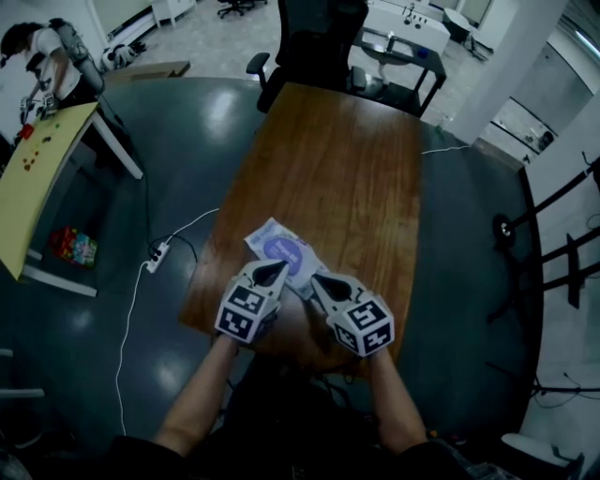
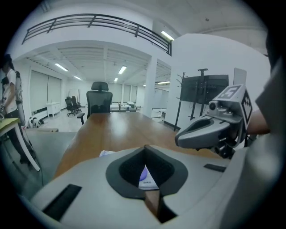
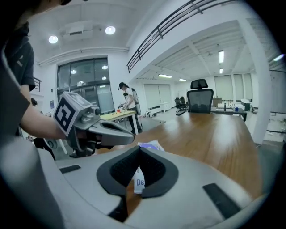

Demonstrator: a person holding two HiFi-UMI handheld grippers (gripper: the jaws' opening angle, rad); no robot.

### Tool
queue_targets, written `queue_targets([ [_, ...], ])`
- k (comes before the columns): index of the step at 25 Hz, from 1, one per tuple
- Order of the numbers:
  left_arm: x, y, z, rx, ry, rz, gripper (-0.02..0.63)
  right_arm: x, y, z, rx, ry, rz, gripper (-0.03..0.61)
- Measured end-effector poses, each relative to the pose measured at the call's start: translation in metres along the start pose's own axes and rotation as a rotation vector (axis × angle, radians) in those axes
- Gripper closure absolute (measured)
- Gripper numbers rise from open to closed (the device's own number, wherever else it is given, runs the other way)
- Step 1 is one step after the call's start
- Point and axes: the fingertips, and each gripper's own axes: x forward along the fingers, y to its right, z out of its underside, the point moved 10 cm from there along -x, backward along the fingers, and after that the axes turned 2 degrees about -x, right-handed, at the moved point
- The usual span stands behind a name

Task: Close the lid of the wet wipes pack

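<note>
The wet wipes pack point(image 1: 279, 249) lies flat on the brown wooden table point(image 1: 347, 169), near its front edge; it is white with a purple oval lid on top. My left gripper point(image 1: 278, 269) hangs just above the pack's near edge, jaws shut with nothing between them. My right gripper point(image 1: 315, 279) is beside it, over the pack's near right corner, also shut and empty. In the left gripper view the pack point(image 2: 145, 176) shows below the closed tips point(image 2: 145, 146). In the right gripper view the pack point(image 3: 149, 145) lies just beyond the closed tips point(image 3: 140, 147).
A black office chair point(image 1: 314, 37) stands at the table's far end, with a white desk point(image 1: 403, 23) behind it. A yellow table point(image 1: 37, 178) with a person beside it is at the left. A power strip point(image 1: 157, 255) and its cable lie on the floor left of the table.
</note>
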Motion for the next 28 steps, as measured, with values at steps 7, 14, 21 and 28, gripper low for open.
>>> queue_targets([
  [7, -0.045, 0.049, -0.023, 0.016, 0.111, 0.020, 0.611, -0.063, -0.013, -0.020, 0.048, 0.232, 0.096, 0.568],
  [14, -0.080, 0.077, -0.042, 0.049, 0.190, 0.070, 0.611, -0.113, -0.041, -0.034, 0.086, 0.408, 0.141, 0.568],
  [21, -0.129, 0.085, -0.050, 0.038, 0.282, 0.150, 0.611, -0.135, -0.089, -0.051, 0.056, 0.477, 0.206, 0.569],
  [28, -0.188, 0.088, -0.042, 0.056, 0.325, 0.195, 0.611, -0.150, -0.153, -0.062, 0.046, 0.525, 0.260, 0.569],
])
